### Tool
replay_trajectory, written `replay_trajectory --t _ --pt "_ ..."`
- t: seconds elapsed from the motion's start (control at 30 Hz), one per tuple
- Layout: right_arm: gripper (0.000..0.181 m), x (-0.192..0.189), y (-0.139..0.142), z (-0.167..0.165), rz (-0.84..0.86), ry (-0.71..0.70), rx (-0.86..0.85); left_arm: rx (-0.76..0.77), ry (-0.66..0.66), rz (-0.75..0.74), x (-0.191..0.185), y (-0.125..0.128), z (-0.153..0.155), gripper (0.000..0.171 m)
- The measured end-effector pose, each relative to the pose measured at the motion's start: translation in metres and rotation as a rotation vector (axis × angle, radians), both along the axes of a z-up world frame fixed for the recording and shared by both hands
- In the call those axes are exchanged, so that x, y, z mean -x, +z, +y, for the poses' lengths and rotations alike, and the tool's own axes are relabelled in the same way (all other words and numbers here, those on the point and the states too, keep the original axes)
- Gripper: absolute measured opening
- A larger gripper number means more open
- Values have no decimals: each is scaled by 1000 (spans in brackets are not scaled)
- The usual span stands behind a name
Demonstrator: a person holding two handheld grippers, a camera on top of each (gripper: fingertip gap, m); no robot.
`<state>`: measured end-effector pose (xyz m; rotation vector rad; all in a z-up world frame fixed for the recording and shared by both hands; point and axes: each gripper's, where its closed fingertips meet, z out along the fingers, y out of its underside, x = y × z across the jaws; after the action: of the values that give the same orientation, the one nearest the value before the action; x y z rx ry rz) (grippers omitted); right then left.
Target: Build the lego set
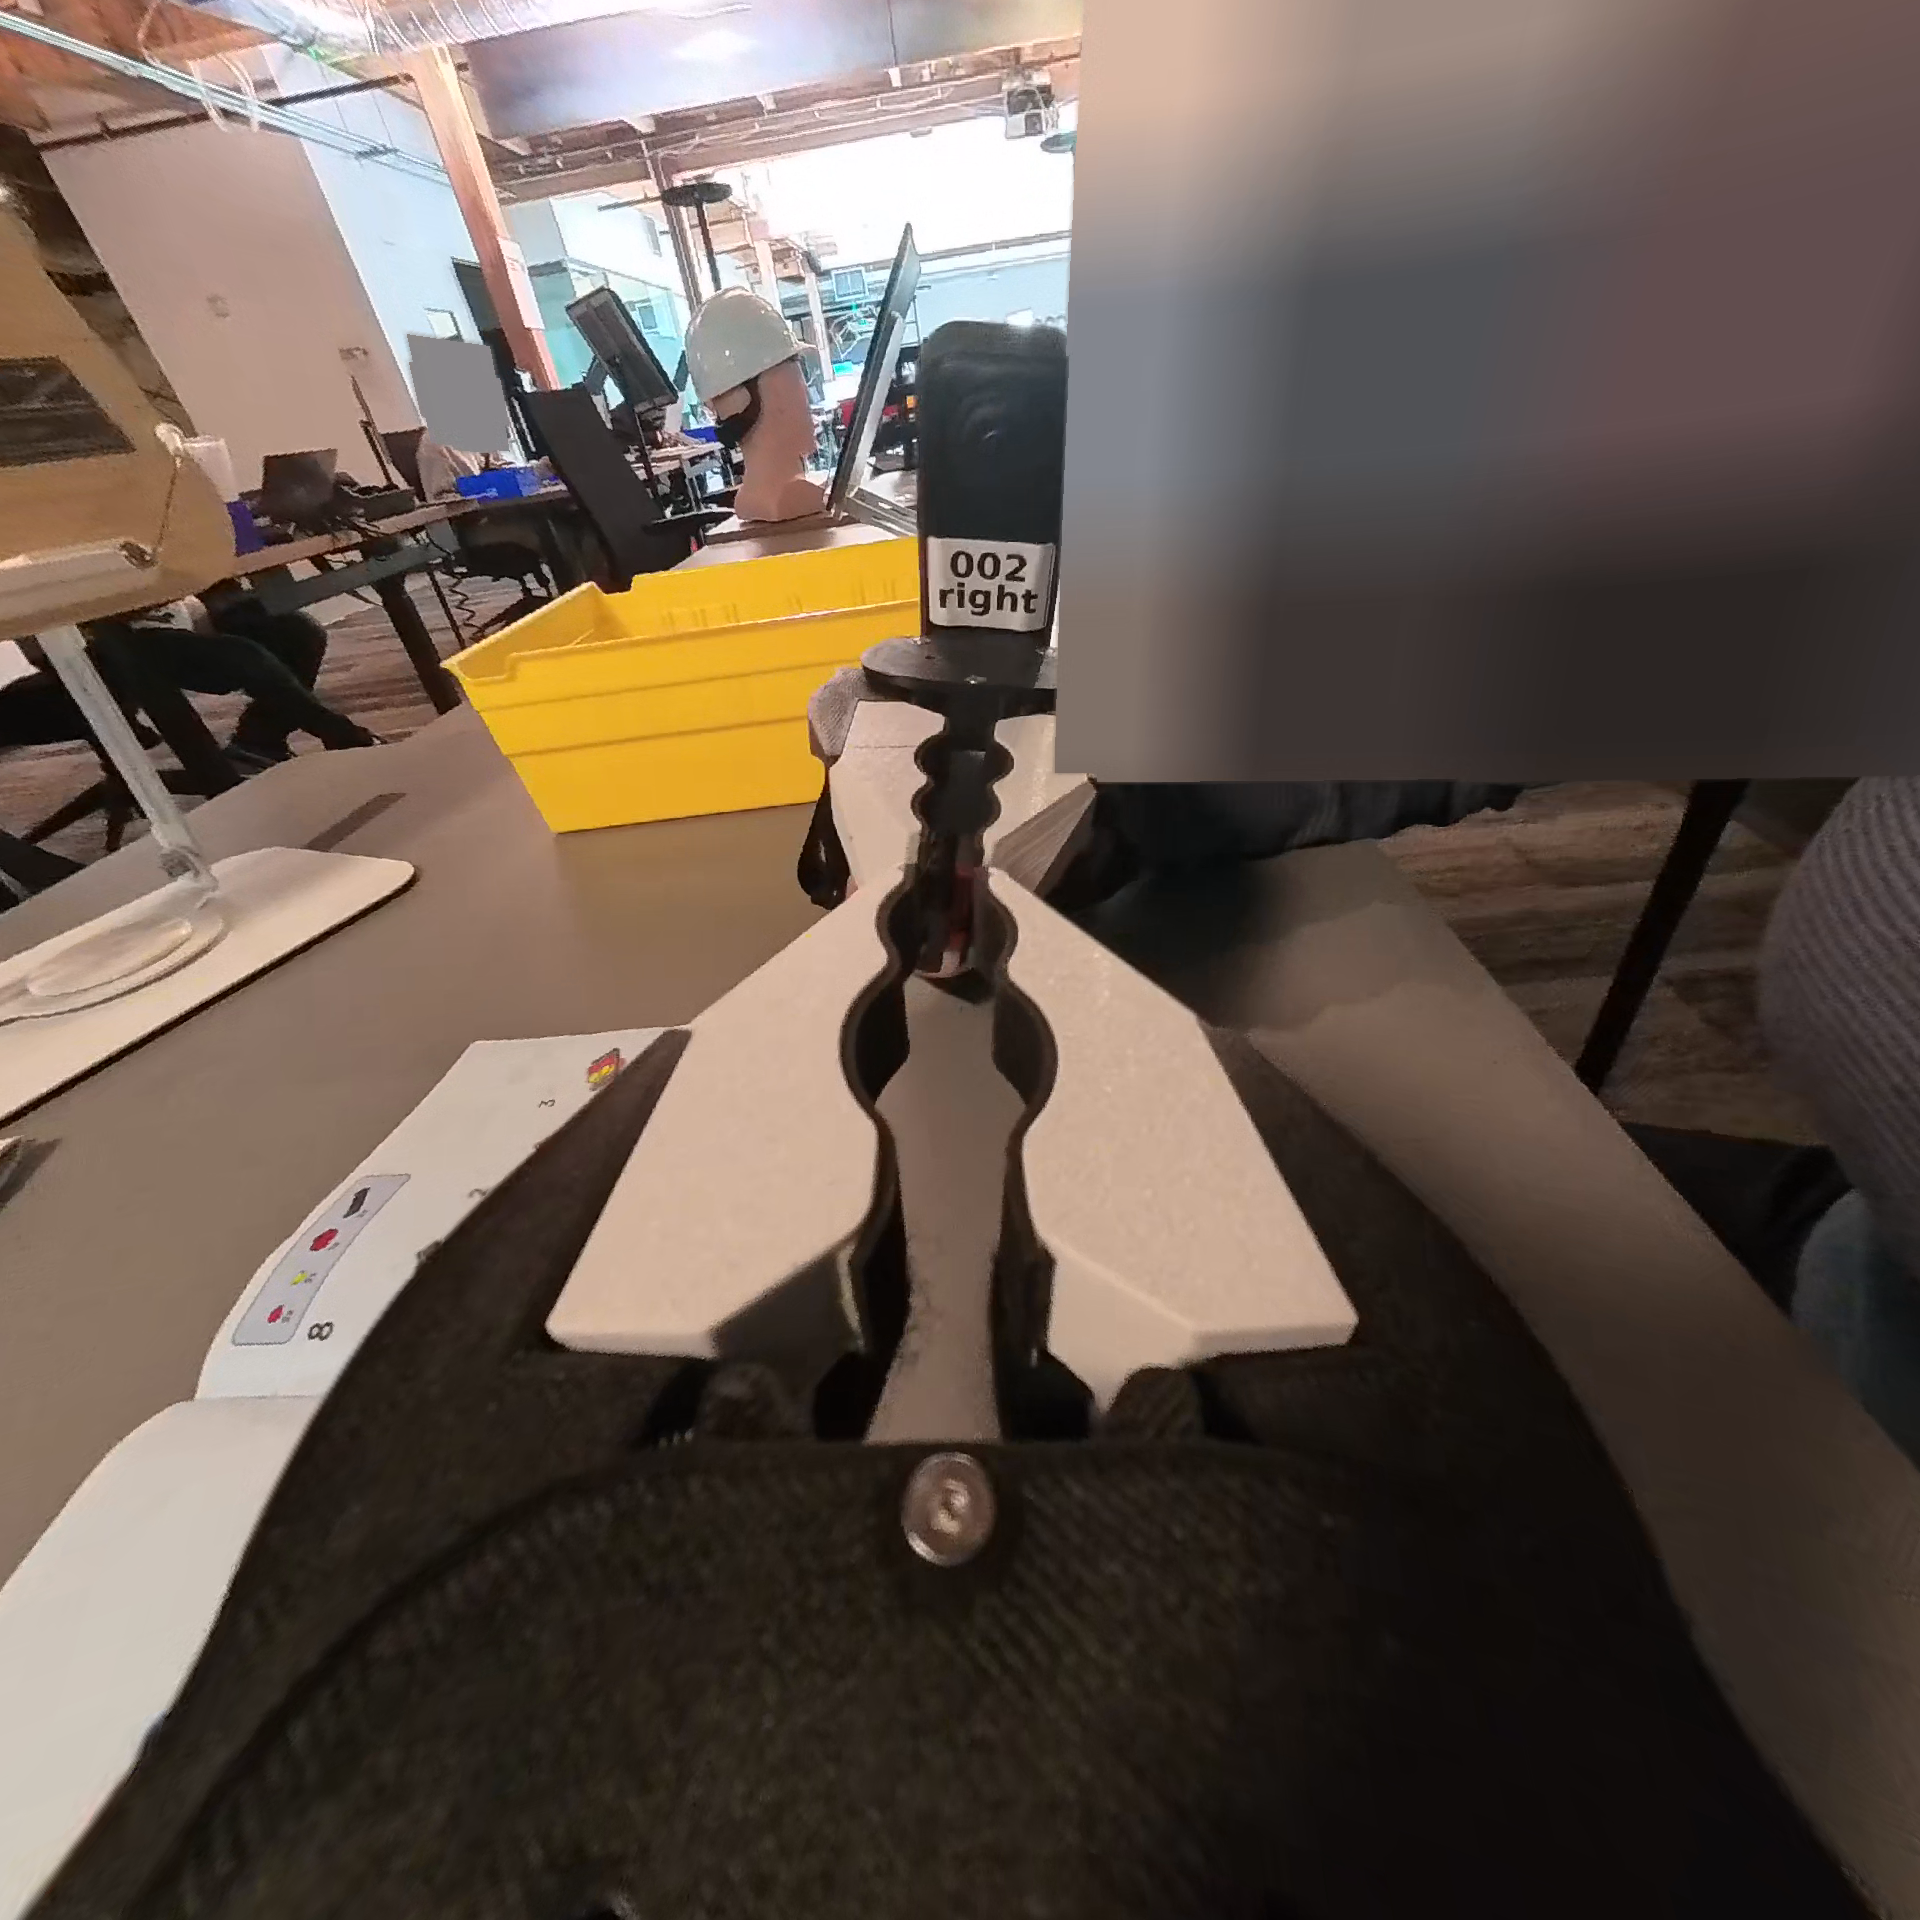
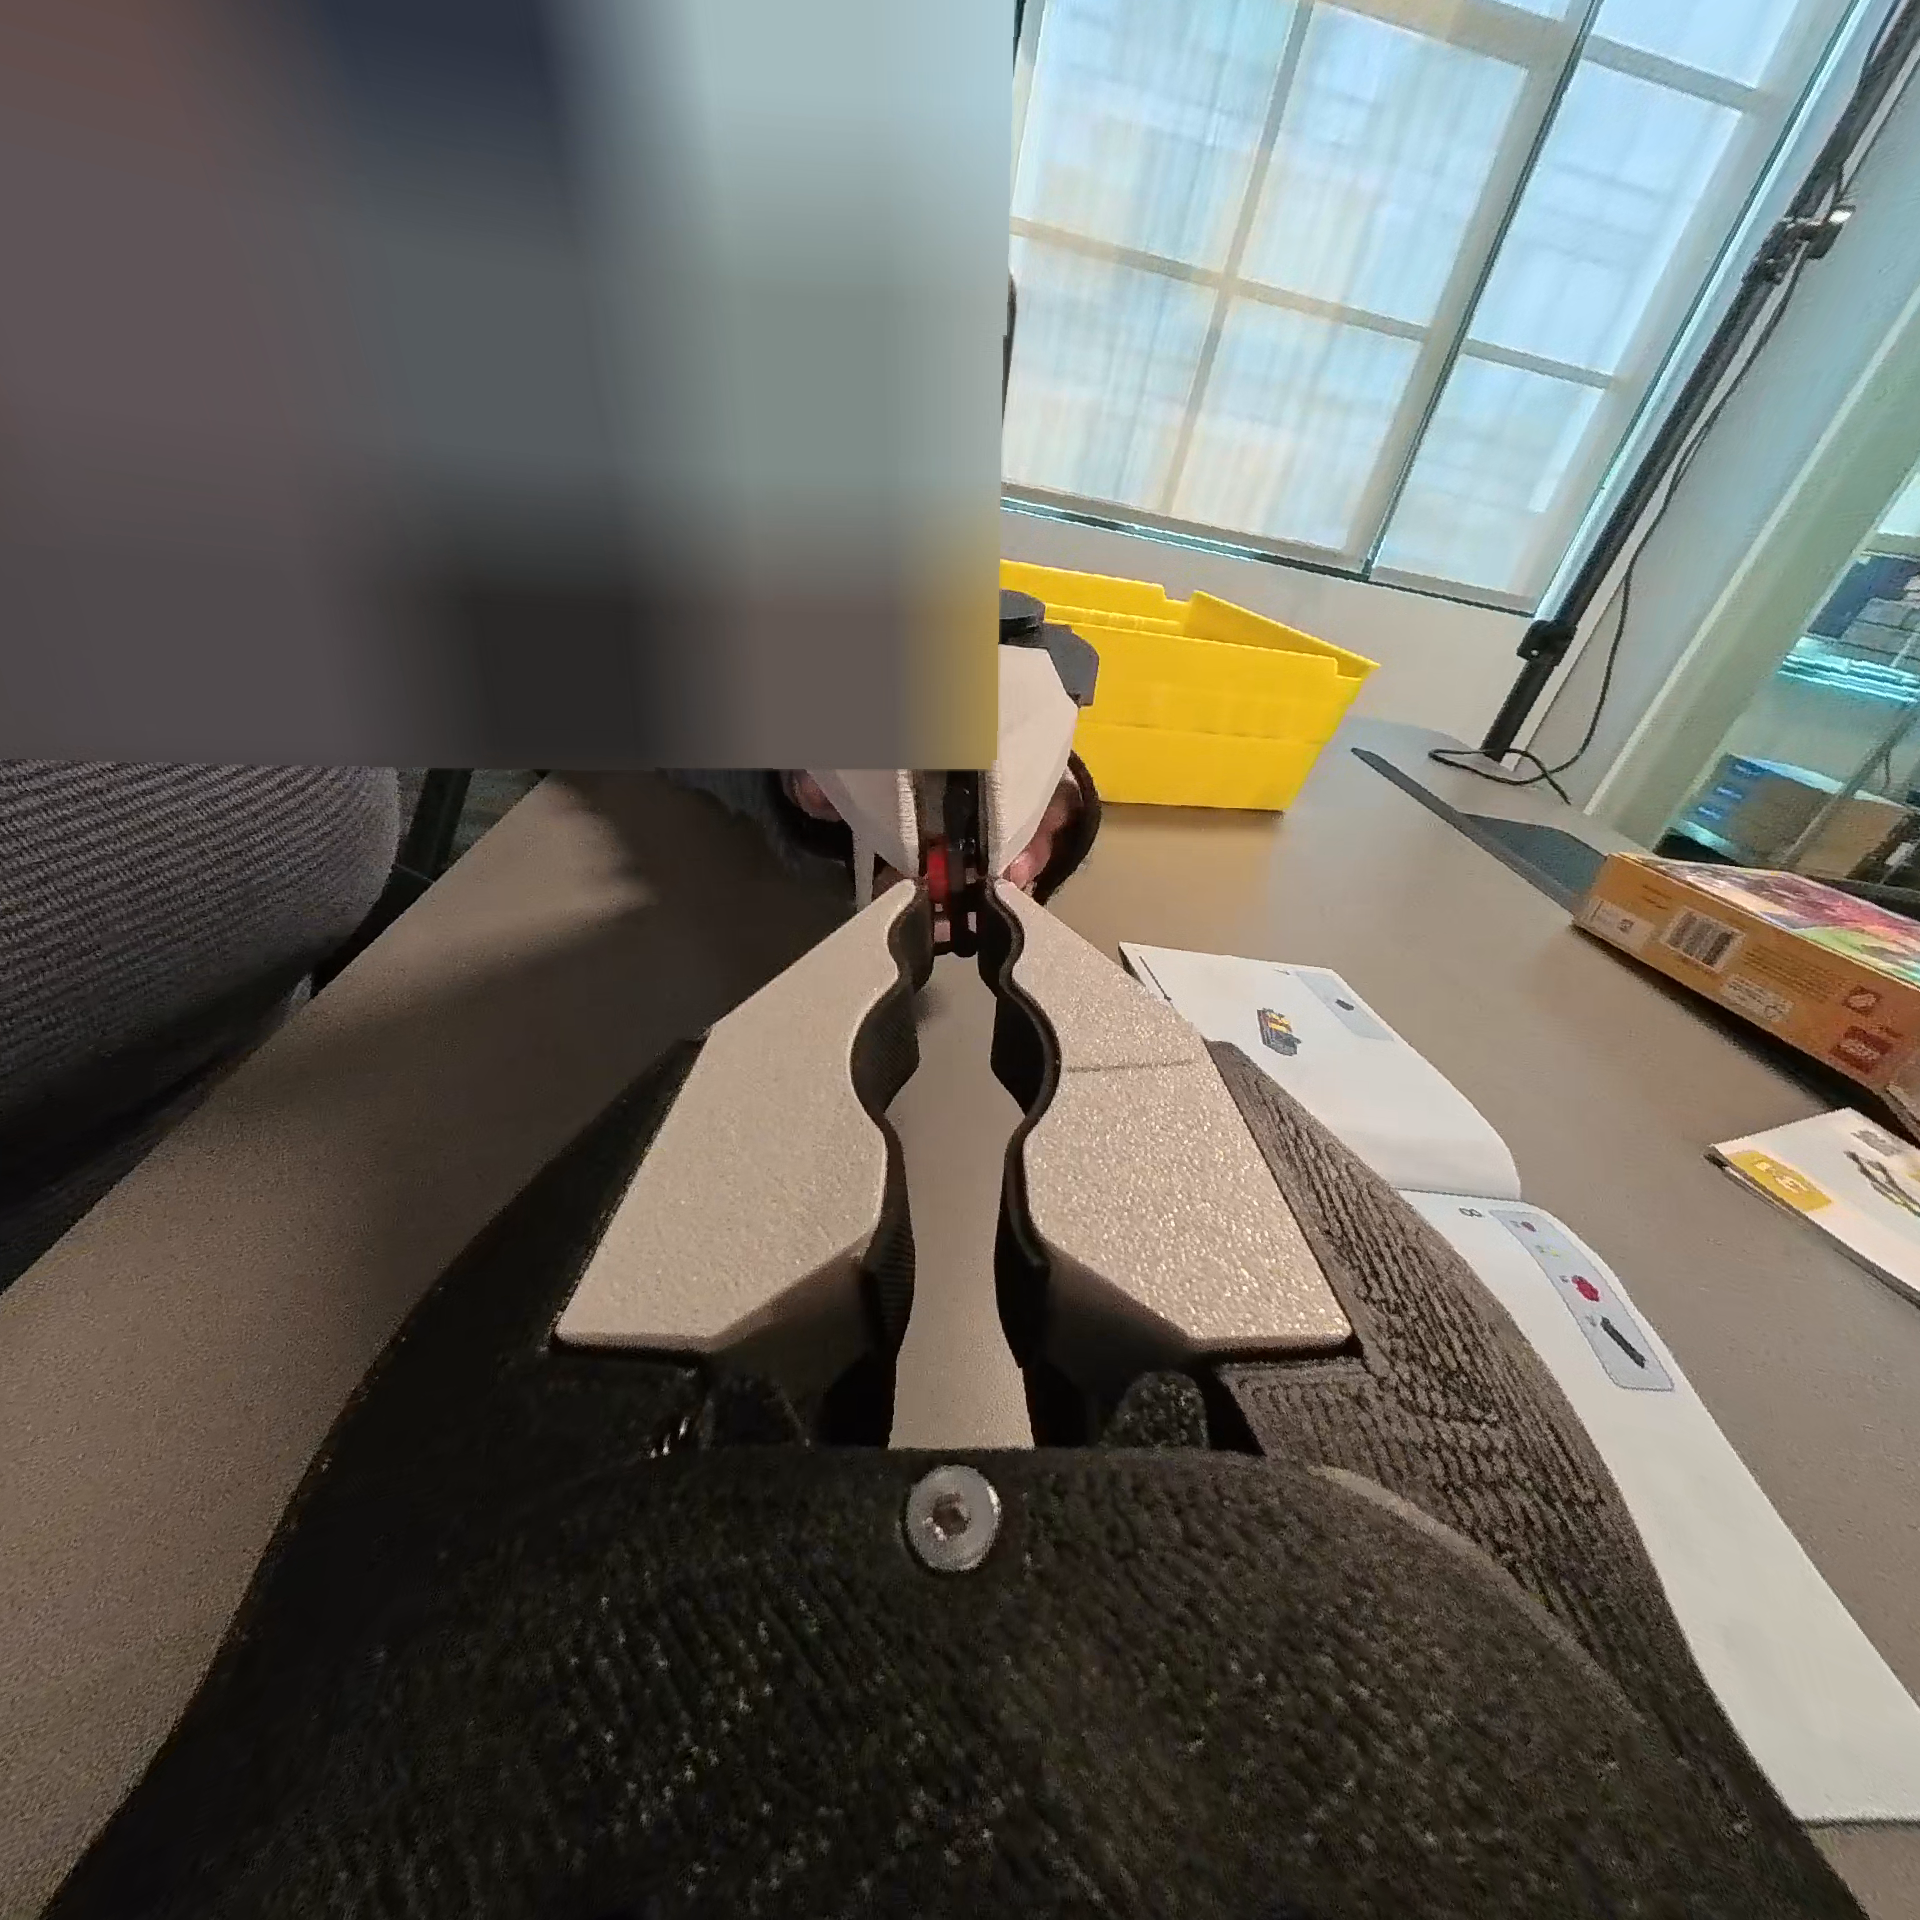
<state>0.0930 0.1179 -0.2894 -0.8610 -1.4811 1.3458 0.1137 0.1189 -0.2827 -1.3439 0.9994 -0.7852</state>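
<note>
A small lego assembly [image 1: 951, 930] of black, red and white parts is held above the grey table [image 1: 582, 935]. My left gripper [image 1: 951, 894] is shut on its near end. My right gripper [image 1: 961, 831] faces it tip to tip and is shut on the far end. In the right wrist view my right gripper [image 2: 954, 899] pinches the red and black assembly [image 2: 943, 873], and the left gripper [image 2: 948, 831] comes in from the opposite side. Most of the assembly is hidden between the pads.
A yellow bin [image 1: 665, 686] stands on the table behind the grippers and also shows in the right wrist view [image 2: 1195, 707]. An open instruction booklet [image 2: 1351, 1049] lies beside them. A lego box [image 2: 1766, 956] and a second booklet [image 2: 1839, 1174] lie at right. A white stand base [image 1: 208, 914] sits at left.
</note>
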Motion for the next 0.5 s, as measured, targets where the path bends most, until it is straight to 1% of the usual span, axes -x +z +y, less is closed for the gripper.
replay_trajectory --t 0.1,0.17,0.23,0.3,0.37,0.43,0.5 --pt "6 1 -3 3 -8 -18 -17 -9 -4 18 2 -1 1 8" --pt "6 6 -9 6 -16 -75 -110 -27 16 53 4 -5 4 9" --pt "6 5 -11 8 -27 -128 -214 -84 53 94 6 -9 7 10" --pt "6 5 -12 7 -44 -150 -283 -144 67 151 6 -12 8 10" --pt "6 5 -13 7 -59 -144 -268 -164 66 173 7 -13 8 9" --pt "6 4 -12 5 -63 -124 -212 -153 51 170 7 -12 7 9" --pt "6 4 -13 3 -69 -103 -175 -200 48 193 7 -13 6 8"
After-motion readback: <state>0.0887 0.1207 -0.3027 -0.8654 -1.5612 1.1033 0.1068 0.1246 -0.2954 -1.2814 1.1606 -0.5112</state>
